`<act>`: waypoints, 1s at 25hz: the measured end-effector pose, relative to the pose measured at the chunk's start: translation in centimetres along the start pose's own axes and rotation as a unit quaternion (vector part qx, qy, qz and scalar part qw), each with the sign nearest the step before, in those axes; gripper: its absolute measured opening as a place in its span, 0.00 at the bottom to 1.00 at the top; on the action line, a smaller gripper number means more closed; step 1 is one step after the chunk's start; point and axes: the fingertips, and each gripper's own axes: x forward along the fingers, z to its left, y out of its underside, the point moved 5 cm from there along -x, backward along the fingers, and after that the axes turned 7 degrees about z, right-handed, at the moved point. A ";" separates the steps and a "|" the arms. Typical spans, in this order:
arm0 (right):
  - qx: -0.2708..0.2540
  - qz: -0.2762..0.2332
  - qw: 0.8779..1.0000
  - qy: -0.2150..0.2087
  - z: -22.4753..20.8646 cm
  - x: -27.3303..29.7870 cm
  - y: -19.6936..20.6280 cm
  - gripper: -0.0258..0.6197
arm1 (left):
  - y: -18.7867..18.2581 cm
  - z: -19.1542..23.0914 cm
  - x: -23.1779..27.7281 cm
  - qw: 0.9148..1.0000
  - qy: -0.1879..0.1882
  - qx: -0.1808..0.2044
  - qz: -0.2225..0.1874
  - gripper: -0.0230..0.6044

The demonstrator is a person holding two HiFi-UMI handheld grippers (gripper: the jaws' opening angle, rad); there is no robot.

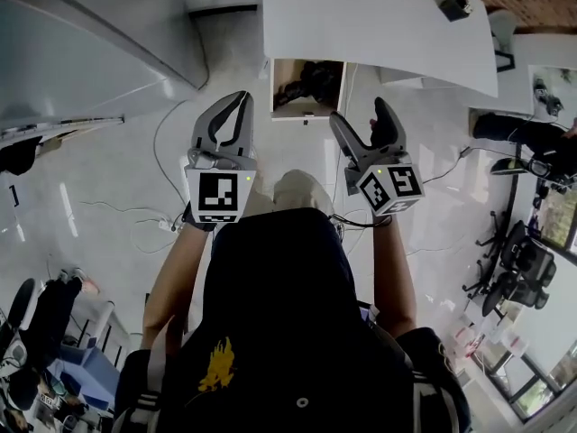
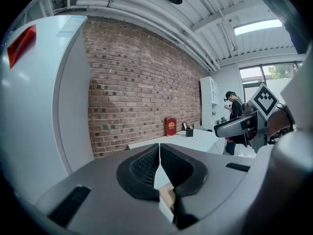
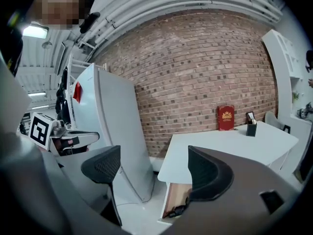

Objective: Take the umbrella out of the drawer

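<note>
The drawer [image 1: 304, 112] under the white desk [image 1: 379, 25] stands pulled open, and a dark umbrella [image 1: 311, 81] lies inside it. The right gripper view also shows the drawer [image 3: 171, 199] with the umbrella [image 3: 179, 210] low in it. Both grippers are held in the air short of the drawer, apart from it. My left gripper [image 1: 236, 106] is shut with nothing between its jaws, its tips meeting [image 2: 159, 146]. To its right, my right gripper [image 1: 365, 120] is open and empty [image 3: 155, 169].
A tall white fridge [image 3: 112, 131] stands left of the desk. On the desktop are a red book [image 3: 225, 117] and a black pen holder [image 3: 251, 128]. Cables [image 1: 167, 225] run over the floor at left. An office chair [image 1: 523, 260] is at right.
</note>
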 end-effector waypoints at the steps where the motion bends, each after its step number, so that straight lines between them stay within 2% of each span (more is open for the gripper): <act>1: 0.004 0.004 1.000 0.005 -0.2 0.8 0.4 0.72 | 0.4 0.3 0.5 1.000 0.007 0.002 0.005 0.07; 7: 0.036 0.030 0.999 0.026 -2.9 5.2 3.2 0.72 | 3.4 0.9 4.2 0.999 0.014 -0.005 0.040 0.07; 16: 0.092 0.061 0.992 0.058 -9.1 11.0 8.2 0.72 | 5.8 -0.3 10.1 0.998 0.008 -0.023 0.061 0.07; 19: 0.121 0.075 0.987 0.069 -11.1 12.5 10.7 0.72 | 6.5 -0.8 11.6 0.997 -0.004 -0.035 0.066 0.07; 22: 0.158 0.091 0.980 0.080 -12.9 14.1 13.2 0.72 | 8.5 -1.7 12.8 0.996 0.011 -0.028 0.086 0.07; 25: 0.196 0.103 0.971 0.092 -14.1 15.6 15.7 0.72 | 8.5 -2.5 13.4 0.996 -0.001 -0.034 0.079 0.07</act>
